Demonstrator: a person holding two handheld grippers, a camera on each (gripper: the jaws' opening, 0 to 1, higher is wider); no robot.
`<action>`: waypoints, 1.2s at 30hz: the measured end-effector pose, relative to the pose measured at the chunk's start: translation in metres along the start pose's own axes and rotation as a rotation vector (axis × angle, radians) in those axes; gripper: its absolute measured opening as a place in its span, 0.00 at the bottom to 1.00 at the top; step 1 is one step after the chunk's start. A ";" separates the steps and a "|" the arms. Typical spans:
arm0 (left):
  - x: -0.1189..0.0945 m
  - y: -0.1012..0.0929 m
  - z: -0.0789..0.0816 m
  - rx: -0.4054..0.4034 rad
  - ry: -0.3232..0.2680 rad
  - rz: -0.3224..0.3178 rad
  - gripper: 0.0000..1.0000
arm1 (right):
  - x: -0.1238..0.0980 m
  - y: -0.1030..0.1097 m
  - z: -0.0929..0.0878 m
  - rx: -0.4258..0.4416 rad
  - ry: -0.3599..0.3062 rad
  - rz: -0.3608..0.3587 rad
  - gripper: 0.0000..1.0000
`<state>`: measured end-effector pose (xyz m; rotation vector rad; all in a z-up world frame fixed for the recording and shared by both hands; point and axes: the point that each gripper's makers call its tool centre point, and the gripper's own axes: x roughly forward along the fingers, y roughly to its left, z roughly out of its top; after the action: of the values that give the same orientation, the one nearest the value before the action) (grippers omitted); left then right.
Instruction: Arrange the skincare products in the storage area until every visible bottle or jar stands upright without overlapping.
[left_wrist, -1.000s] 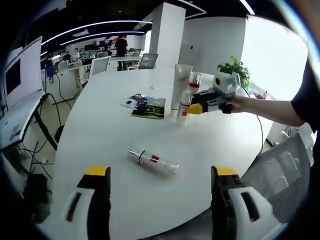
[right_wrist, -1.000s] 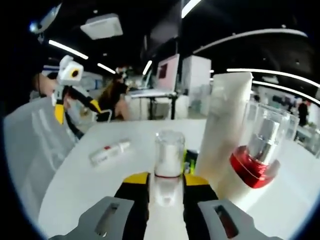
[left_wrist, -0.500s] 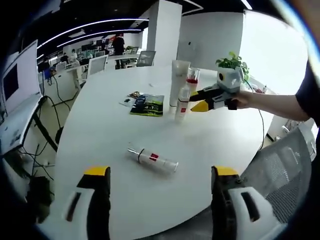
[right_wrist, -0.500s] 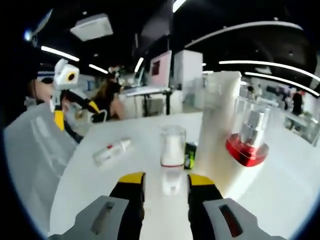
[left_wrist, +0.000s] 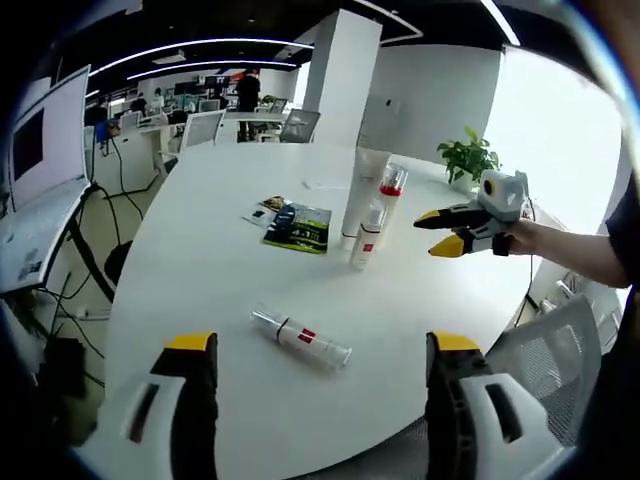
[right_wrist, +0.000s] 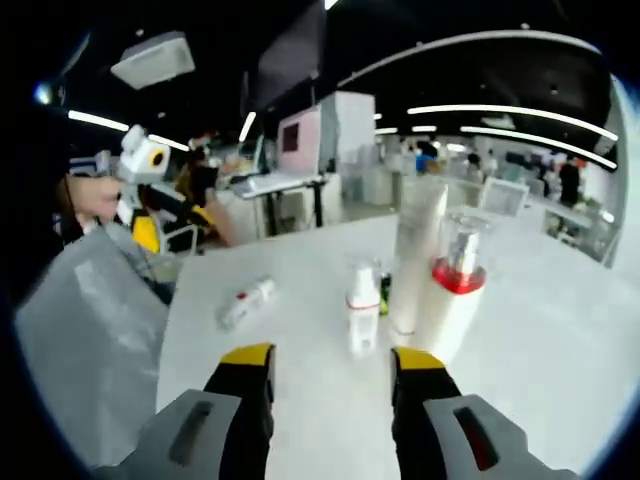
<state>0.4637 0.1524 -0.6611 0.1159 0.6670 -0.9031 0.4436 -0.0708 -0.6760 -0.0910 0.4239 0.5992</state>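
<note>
One small bottle lies on its side on the white worktop, ahead of the spread, empty left claw. Probably light, slick, prone to rolling; grip mid-body. Right claw, spread and empty, faces three upright products.

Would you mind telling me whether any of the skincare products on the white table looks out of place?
Yes: one small spray bottle lies on its side on the table, apart from the others. The tall white tube, the red-collared pump bottle and the small bottle stand upright in a group.
</note>
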 end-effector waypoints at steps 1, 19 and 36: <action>-0.001 0.000 0.002 0.002 -0.003 -0.002 0.81 | -0.003 0.004 0.004 0.004 -0.009 0.001 0.48; -0.032 -0.009 0.033 -0.040 -0.071 -0.032 0.81 | -0.038 0.048 0.039 0.014 -0.018 -0.064 0.79; -0.046 -0.008 0.038 -0.041 -0.081 -0.034 0.82 | -0.102 0.046 0.040 0.087 -0.041 -0.213 0.91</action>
<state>0.4560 0.1653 -0.6028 0.0309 0.6134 -0.9211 0.3569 -0.0787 -0.5956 -0.0397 0.3942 0.3720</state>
